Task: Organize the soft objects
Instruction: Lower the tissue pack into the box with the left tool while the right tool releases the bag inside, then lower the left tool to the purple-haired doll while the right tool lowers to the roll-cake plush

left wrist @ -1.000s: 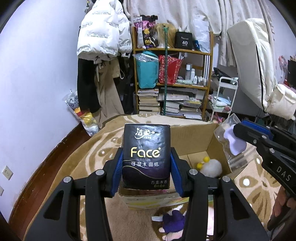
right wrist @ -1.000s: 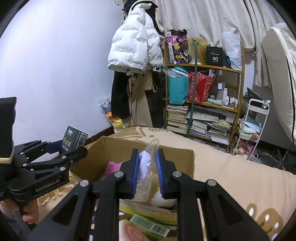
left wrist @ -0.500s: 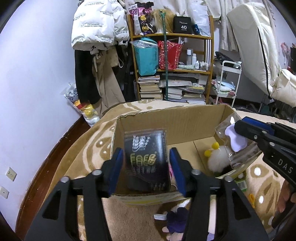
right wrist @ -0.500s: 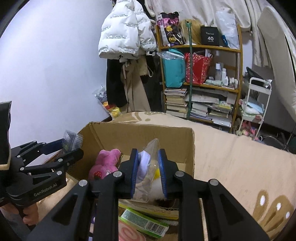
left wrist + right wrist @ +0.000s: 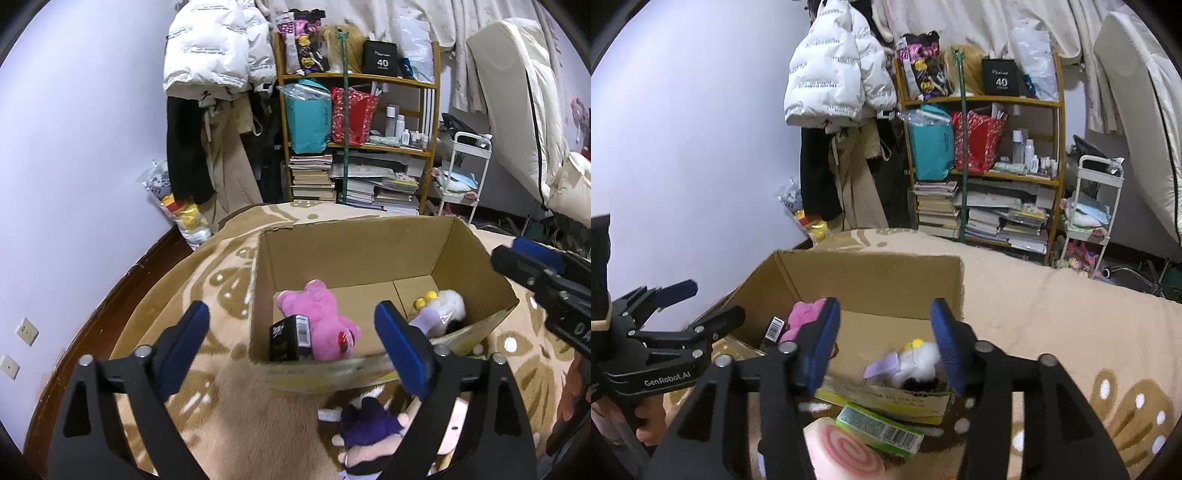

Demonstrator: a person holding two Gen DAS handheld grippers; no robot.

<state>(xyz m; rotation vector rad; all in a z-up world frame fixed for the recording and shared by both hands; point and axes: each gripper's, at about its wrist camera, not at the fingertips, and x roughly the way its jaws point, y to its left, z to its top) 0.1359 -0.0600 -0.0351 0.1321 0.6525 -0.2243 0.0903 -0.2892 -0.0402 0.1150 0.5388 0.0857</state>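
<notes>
Now both grippers are held above the cardboard box (image 5: 351, 254), jaws opening, nothing gripped. Left gripper (image 5: 291, 332): spread wide; the black tissue pack (image 5: 290, 338) is seen inside the box at its near left corner, against the pink plush (image 5: 321, 317). Right gripper (image 5: 884, 341): partly spread; the bagged white plush (image 5: 916, 360) lies by the box's near right wall.

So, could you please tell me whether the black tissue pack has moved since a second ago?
Yes. The black tissue pack dropped from above the cardboard box rim to inside it, beside the pink plush.
</notes>
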